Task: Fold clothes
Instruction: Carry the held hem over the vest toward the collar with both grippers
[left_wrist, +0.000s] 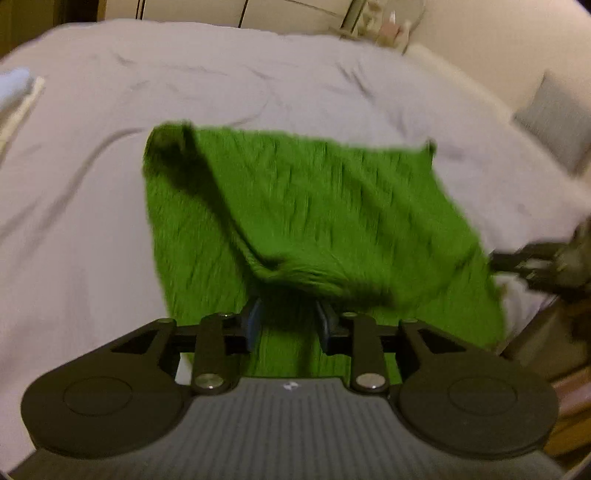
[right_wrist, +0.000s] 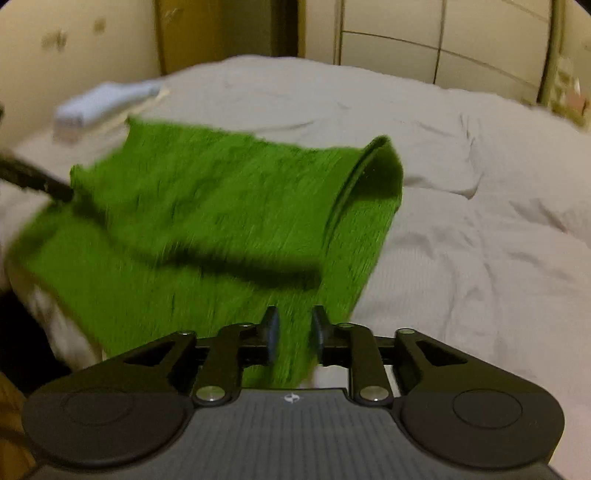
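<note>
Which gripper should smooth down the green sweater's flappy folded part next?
Probably the left gripper. The loose folded edge of the green sweater hangs right above its fingers. The right gripper sits lower on the flat layer, further from that edge. Both look open.

From the left wrist view, open grey bedsheet (left_wrist: 92, 184) runs from nine o'clock round to one o'clock. The green knit garment (left_wrist: 314, 206) fills the centre, its raised fold right ahead of the left gripper (left_wrist: 290, 317). At three o'clock the right gripper (left_wrist: 535, 262) crowds the garment's edge. A folded pale blue cloth (right_wrist: 99, 103) sits at ten o'clock in the right wrist view.
</note>
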